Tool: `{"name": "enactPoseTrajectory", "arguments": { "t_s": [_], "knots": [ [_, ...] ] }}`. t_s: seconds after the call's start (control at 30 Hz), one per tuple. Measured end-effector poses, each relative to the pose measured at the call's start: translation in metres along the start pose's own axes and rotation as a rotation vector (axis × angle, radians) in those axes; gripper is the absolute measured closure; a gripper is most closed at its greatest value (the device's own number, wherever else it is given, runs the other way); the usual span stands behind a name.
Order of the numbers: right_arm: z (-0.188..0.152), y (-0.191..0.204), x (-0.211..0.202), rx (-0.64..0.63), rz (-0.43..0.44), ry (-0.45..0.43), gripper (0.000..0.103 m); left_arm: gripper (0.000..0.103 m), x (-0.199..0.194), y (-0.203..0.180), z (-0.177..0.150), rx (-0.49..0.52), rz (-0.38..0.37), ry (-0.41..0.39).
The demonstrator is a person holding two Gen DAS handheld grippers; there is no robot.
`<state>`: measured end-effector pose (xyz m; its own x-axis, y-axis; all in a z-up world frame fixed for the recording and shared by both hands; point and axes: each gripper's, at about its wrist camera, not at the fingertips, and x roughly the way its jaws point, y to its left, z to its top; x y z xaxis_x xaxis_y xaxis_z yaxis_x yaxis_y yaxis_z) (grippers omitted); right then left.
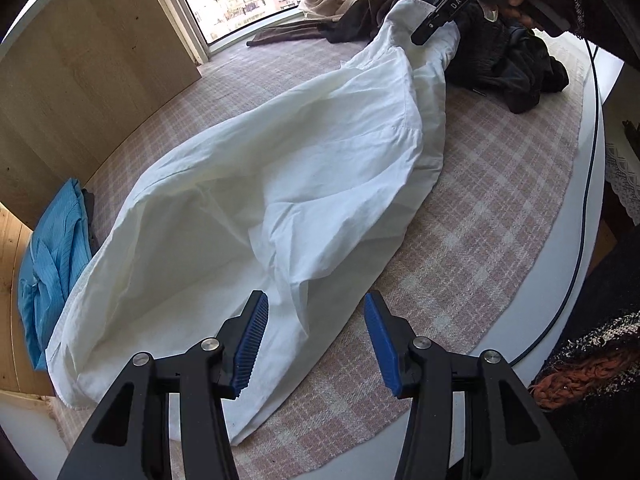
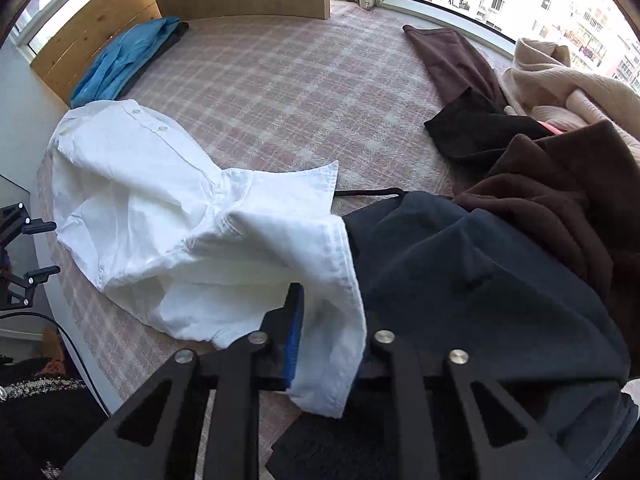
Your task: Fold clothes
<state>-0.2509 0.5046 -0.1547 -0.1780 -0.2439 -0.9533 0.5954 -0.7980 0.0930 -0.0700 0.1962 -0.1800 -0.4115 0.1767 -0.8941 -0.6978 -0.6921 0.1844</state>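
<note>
Right gripper [image 2: 320,344] pinching the white shirt [image 1: 280,184] collar above the dark clothes — left gripper [image 1: 316,344] spread, low over its hem

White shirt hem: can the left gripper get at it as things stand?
Probably yes. The left gripper is open just above the white shirt near its hem, nothing between.

Left black two-finger gripper [image 1: 316,344]: ribbed blue pads [image 1: 253,342], silver pivot screws [image 1: 211,344]. Right black gripper [image 2: 332,344]: identical build, white "DAS" lettering. Dark cable [image 1: 580,216]. Black-and-white flecked knit sleeve [image 1: 592,344].
</note>
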Motion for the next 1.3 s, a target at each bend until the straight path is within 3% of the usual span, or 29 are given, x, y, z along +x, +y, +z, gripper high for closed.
{"name": "enactPoseTrajectory", "arguments": {
  "t_s": [0.03,0.2,0.37,0.47,0.63,0.77,0.8,0.87,0.93,1.0,1.23,1.3],
  "knots": [
    [0.0,0.002,-0.003,-0.007,-0.007,-0.008,0.097,0.055,0.001,-0.002,0.002,0.011,0.003,-0.002],
    [0.019,-0.017,-0.06,0.181,0.214,-0.159,0.099,0.054,0.005,-0.01,0.011,0.068,0.019,-0.014],
    [0.047,-0.032,-0.111,0.279,0.288,-0.269,0.099,0.054,0.02,-0.022,0.017,0.095,0.011,-0.02],
    [0.061,-0.021,-0.131,0.226,0.248,-0.288,0.099,0.054,0.022,-0.026,0.02,0.075,0.039,-0.052],
    [0.069,-0.006,-0.142,0.164,0.202,-0.266,0.099,0.054,0.017,-0.029,0.015,0.058,0.172,-0.106],
    [0.068,-0.004,-0.147,0.158,0.203,-0.27,0.099,0.049,0.036,-0.014,0.006,0.041,0.177,-0.043],
    [0.068,-0.003,-0.149,0.157,0.203,-0.274,0.099,0.052,0.042,-0.009,0.004,0.028,0.162,-0.021],
    [0.068,-0.002,-0.151,0.163,0.206,-0.285,0.099,0.088,0.047,0.002,0.002,0.005,0.151,0.004],
    [0.068,0.0,-0.156,0.168,0.201,-0.309,0.099,0.099,0.036,0.017,0.005,-0.031,0.125,-0.011],
    [0.069,0.004,-0.166,0.17,0.194,-0.35,0.099,0.101,0.016,0.034,0.009,-0.067,0.119,-0.05],
    [0.091,0.023,-0.256,0.158,0.223,-0.596,0.1,0.102,-0.112,0.121,0.041,-0.147,0.279,-0.237],
    [0.1,0.034,-0.296,0.135,0.216,-0.677,0.1,0.101,-0.157,0.14,0.05,-0.125,0.372,-0.301]
  ]
}}
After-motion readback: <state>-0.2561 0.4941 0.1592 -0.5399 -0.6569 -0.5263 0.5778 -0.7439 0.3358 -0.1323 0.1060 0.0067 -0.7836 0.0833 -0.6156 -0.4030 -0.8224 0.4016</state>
